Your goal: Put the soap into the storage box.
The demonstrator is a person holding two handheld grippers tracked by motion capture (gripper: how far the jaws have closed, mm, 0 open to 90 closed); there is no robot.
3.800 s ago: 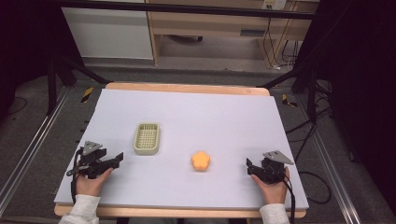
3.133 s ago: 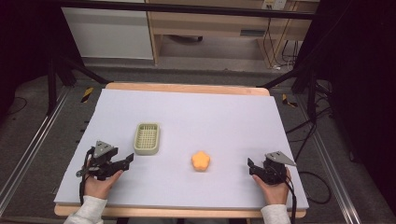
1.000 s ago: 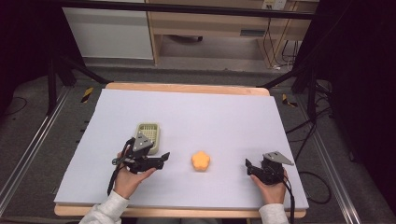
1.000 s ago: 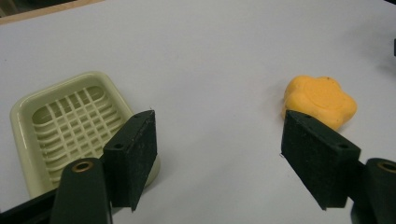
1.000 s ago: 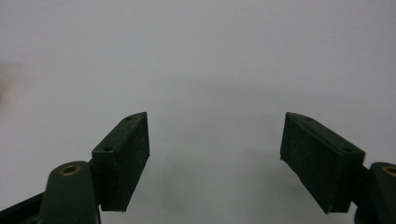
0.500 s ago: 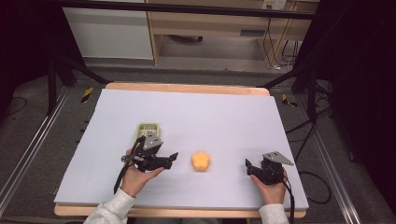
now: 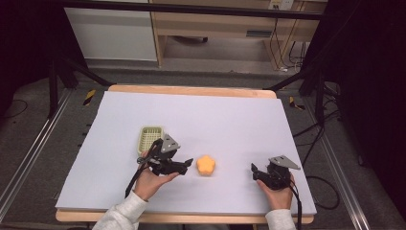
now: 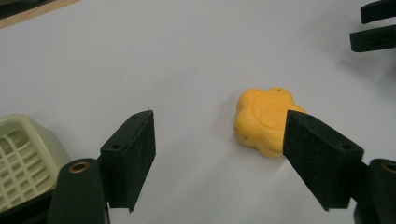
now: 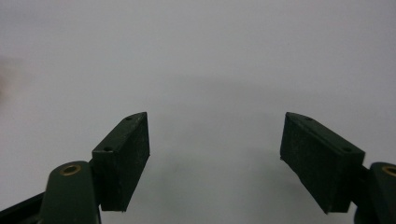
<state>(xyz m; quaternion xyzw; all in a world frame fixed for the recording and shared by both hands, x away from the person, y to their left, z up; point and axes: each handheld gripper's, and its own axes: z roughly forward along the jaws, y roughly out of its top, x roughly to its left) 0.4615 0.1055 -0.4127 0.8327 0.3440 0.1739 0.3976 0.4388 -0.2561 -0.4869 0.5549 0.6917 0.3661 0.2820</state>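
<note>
The orange flower-shaped piece (image 7: 206, 165) lies flat on the white table top (image 7: 215, 120), near the front-centre, w/ the left gripper (image 7: 188, 164) just beside it on its left — tips close to the piece but not touching it in the high view. In the left gripper view the jaws stand spread wide, nothing between them; the orange piece (image 8: 264, 121) sits ahead and toward the right-hand jaw, which overlaps its near edge in the picture, contact can't be told. A pale green basket (image 7: 151, 137) w/ a grid bottom stands just behind the left gripper, partly hidden by the grey plate; its corner (image 8: 25, 158) shows low at the left edge of the left gripper view. Nothing lies between the tips and the orange piece. The right gripper (image 7: 255, 171) rests at the front right, well apart from the piece, jaws spread over bare table top in the right gripper view. Its tips (image 8: 376, 25) show far off in the left gripper view's upper right corner. Open room — the whole back half of the top is bare, as is the strip between piece and right gripper. The wooden table edge (image 7: 191, 90) shows along the back and front. No readable writing or labels on anything.
</note>
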